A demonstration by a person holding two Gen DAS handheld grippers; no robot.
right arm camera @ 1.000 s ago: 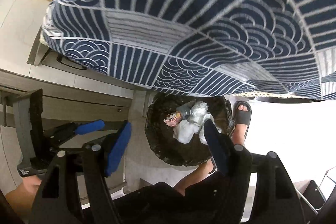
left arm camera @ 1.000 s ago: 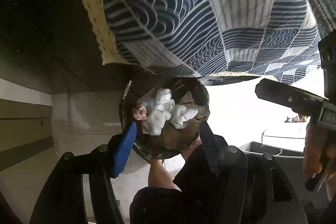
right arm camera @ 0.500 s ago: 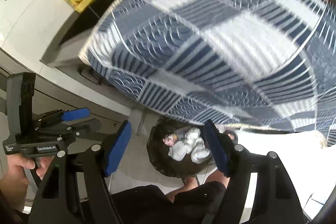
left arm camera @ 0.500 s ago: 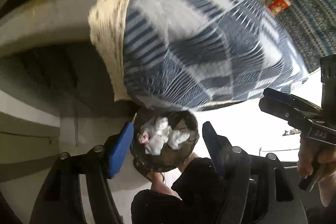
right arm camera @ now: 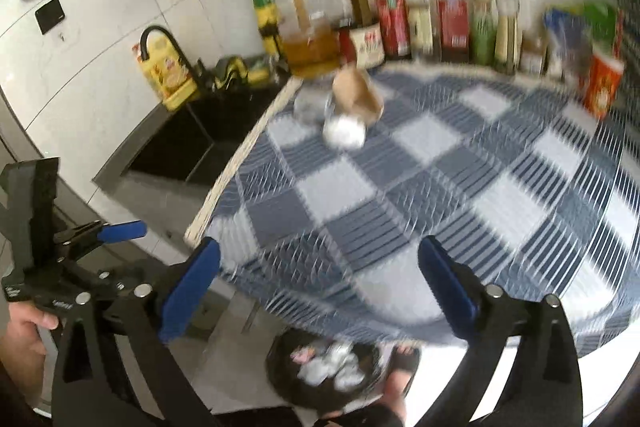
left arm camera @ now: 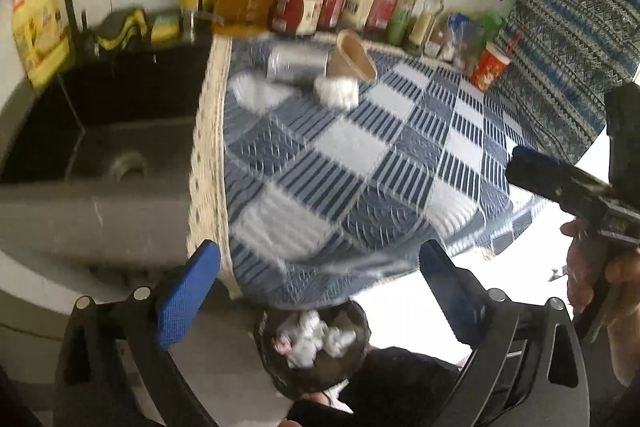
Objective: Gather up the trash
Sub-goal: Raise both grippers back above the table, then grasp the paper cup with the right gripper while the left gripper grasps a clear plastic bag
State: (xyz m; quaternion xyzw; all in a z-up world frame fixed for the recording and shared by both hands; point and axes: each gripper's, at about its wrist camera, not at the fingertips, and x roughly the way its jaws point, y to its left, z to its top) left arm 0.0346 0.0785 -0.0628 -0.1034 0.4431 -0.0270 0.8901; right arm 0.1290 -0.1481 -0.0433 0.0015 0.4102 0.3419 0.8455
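Note:
A black-bagged trash bin (left arm camera: pixel 312 351) (right arm camera: pixel 324 371) stands on the floor under the table's edge, holding white crumpled paper. On the blue-and-white checked tablecloth (left arm camera: pixel 360 167) (right arm camera: pixel 440 187), near its far left corner, lie a white paper wad (left arm camera: pixel 336 91) (right arm camera: pixel 344 133), a tipped brown paper cup (left arm camera: pixel 352 61) (right arm camera: pixel 358 95) and a clear container on its side (left arm camera: pixel 296 65) (right arm camera: pixel 310 105). My left gripper (left arm camera: pixel 318 251) and right gripper (right arm camera: pixel 319 247) hang side by side above the table's near edge. Both sets of jaws are opening wide, with nothing between them.
A dark sink (left arm camera: pixel 100 147) with a black faucet (right arm camera: pixel 168 43) adjoins the table on the left. A row of bottles (left arm camera: pixel 340 3) (right arm camera: pixel 420 15) lines the wall behind, with a red cup (left arm camera: pixel 490 71) at the right. A sandalled foot (right arm camera: pixel 400 367) stands beside the bin.
Both grippers have risen from just over the bin to above the table's edge and tilted up, bringing the tabletop and bottles into view. Both pairs of jaws now stand much wider.

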